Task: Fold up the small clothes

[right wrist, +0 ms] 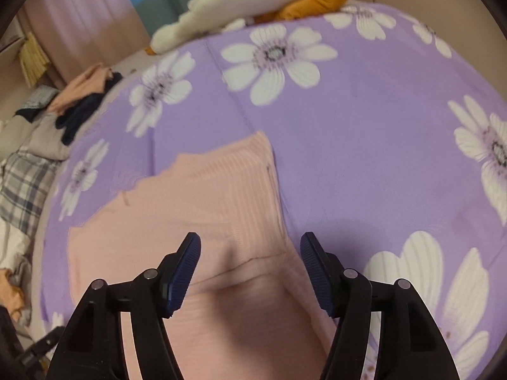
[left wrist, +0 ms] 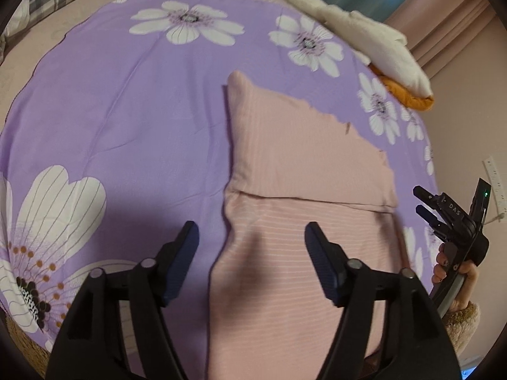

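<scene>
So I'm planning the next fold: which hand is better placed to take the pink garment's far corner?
Probably the right: its open tool points up the pink garment towards that corner; the left tool straddles the garment's left edge.

One pink striped garment [left wrist: 294, 253] lies below the fingers of two grippers, the left gripper [left wrist: 252, 240] and the right gripper [right wrist: 250, 250]. One purple flowered sheet [left wrist: 126, 110] is under it. Beyond the fingertips rests one white and orange plush toy [left wrist: 364, 38]. One heap of clothes [right wrist: 82, 98] is far left of the right fingers.
</scene>
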